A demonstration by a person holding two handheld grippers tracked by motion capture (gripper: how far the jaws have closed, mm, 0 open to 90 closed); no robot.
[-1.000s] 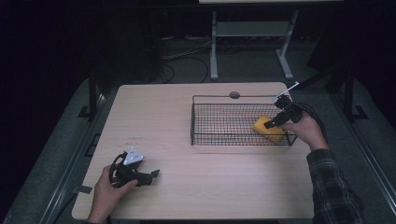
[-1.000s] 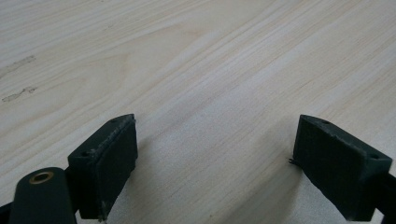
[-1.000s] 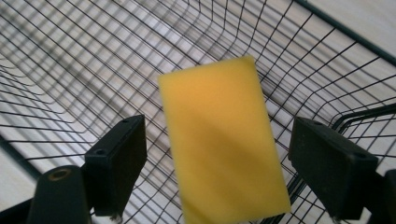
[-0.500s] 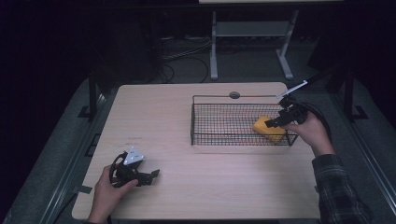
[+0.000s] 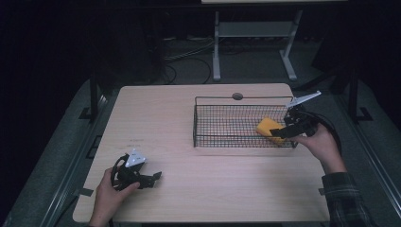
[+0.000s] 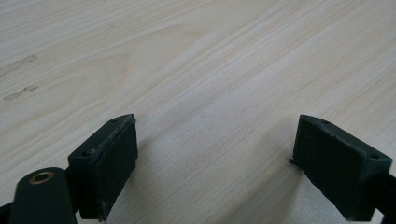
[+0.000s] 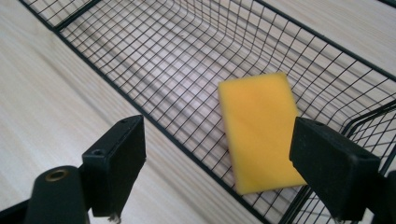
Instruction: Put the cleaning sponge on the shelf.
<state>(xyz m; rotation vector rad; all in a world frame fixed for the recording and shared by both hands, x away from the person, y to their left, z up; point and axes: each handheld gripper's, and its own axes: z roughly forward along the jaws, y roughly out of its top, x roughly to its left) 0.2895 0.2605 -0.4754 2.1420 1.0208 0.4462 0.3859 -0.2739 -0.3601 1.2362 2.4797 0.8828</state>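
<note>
The yellow rectangular foam sponge (image 5: 268,128) lies flat on the floor of the black wire-mesh basket (image 5: 222,100), at the basket's right end and close to its near wall, which reads as its resting place rather than a stop on the way: nothing props or holds it, and it sits fully inside the rim. The right gripper (image 5: 279,134) hangs at the basket's right near corner with its fingers (image 7: 116,163) spread wide and nothing pinched between them. In the right gripper view the sponge (image 7: 259,130) shows beyond and between the two fingers, lower than they are and nearer the right-hand one, whose tip overlaps the sponge's corner in the picture; whether that finger touches the foam cannot be told, but the pads press on nothing. The near basket wall (image 7: 154,122) runs across between the fingers and the sponge. The left gripper (image 5: 152,178) rests low on the pale wooden desk (image 5: 156,118) at the near left, well apart from the basket, its fingers (image 6: 109,158) likewise spread over bare wood, probably parked so as to leave the work to the other hand.
</note>
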